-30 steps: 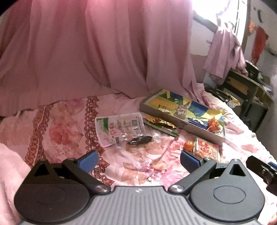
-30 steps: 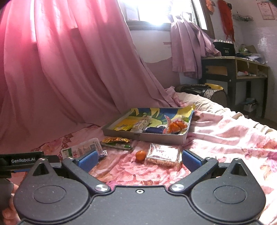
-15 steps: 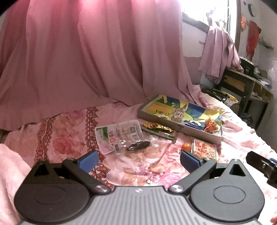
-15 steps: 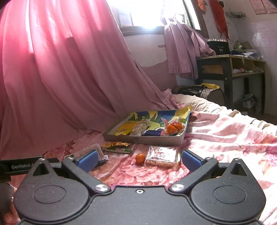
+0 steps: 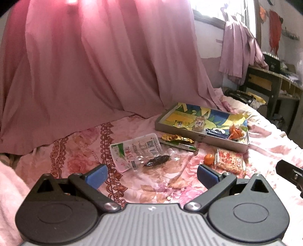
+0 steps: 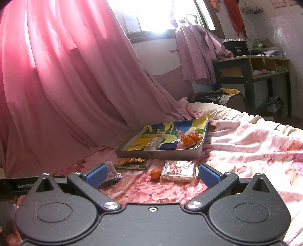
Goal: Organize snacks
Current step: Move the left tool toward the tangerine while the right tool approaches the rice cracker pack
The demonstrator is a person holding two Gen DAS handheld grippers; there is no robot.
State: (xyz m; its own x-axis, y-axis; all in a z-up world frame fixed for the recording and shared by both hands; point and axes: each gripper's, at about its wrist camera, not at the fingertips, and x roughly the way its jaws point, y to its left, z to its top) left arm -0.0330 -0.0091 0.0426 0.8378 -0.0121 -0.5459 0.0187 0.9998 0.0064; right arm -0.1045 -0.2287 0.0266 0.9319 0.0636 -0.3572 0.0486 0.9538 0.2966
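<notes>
My left gripper (image 5: 151, 175) and my right gripper (image 6: 152, 174) both hover spread wide and empty above a pink flowered bedspread (image 5: 155, 189). Just past my left fingers lies a clear packet holding a dark snack (image 5: 157, 160), touching a white and green packet (image 5: 135, 150). Past my right fingers sit a small orange fruit (image 6: 155, 173) and, just beside it, a square rice cracker packet (image 6: 179, 171). Beyond them lie a gold wrapper (image 5: 177, 137) on a green stick packet (image 5: 180, 145), then a shallow grey tray (image 6: 157, 153) holding several snacks. Only my left view shows the white packet whole. Only my right view shows the bright window (image 6: 161, 17).
</notes>
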